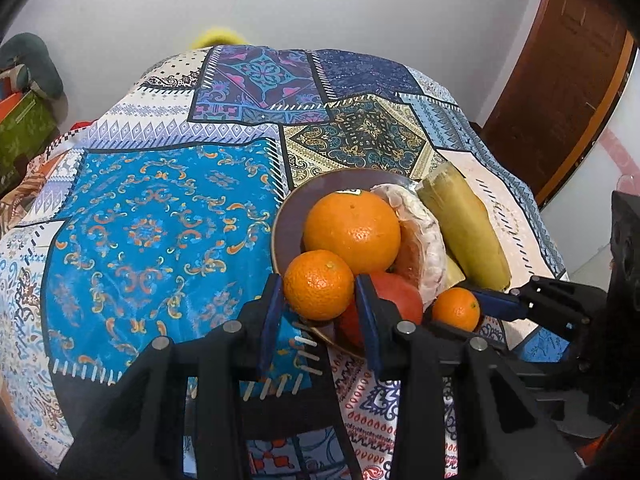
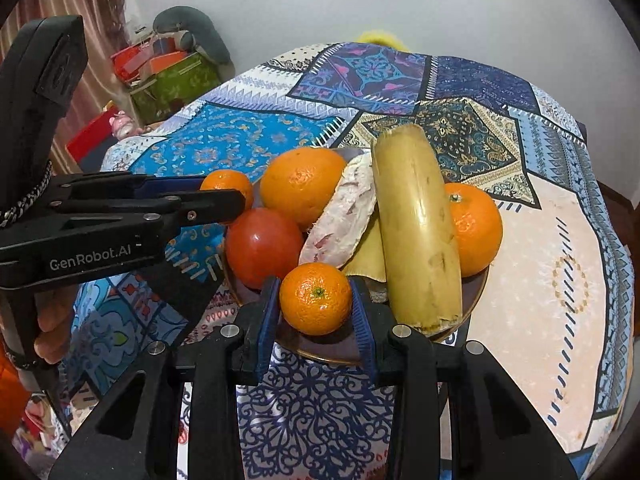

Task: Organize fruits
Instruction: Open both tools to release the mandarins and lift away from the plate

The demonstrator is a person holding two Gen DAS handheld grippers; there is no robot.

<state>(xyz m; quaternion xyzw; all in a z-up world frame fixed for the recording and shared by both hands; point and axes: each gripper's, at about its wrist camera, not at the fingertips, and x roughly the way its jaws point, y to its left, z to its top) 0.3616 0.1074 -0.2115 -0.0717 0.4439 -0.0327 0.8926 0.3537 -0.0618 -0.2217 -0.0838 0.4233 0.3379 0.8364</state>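
Observation:
A brown plate [image 1: 286,220] holds the fruit: a big orange [image 1: 352,232], a red tomato [image 1: 394,294], a pale cut fruit slice [image 1: 424,240] and a yellow-green stalk piece [image 1: 464,228]. My left gripper [image 1: 318,286] is shut on a small mandarin [image 1: 318,284] at the plate's near left rim. My right gripper [image 2: 316,300] is shut on another small mandarin [image 2: 316,298] at the plate's [image 2: 320,350] near edge. That mandarin also shows in the left wrist view [image 1: 456,309]. A further mandarin [image 2: 474,228] lies behind the stalk piece [image 2: 416,232].
The plate stands on a table under a patchwork cloth [image 1: 160,220] of blue and patterned panels. Boxes and clutter [image 2: 168,76] sit beyond the table's left side, a wooden door [image 1: 560,80] at the right. A white wall is behind.

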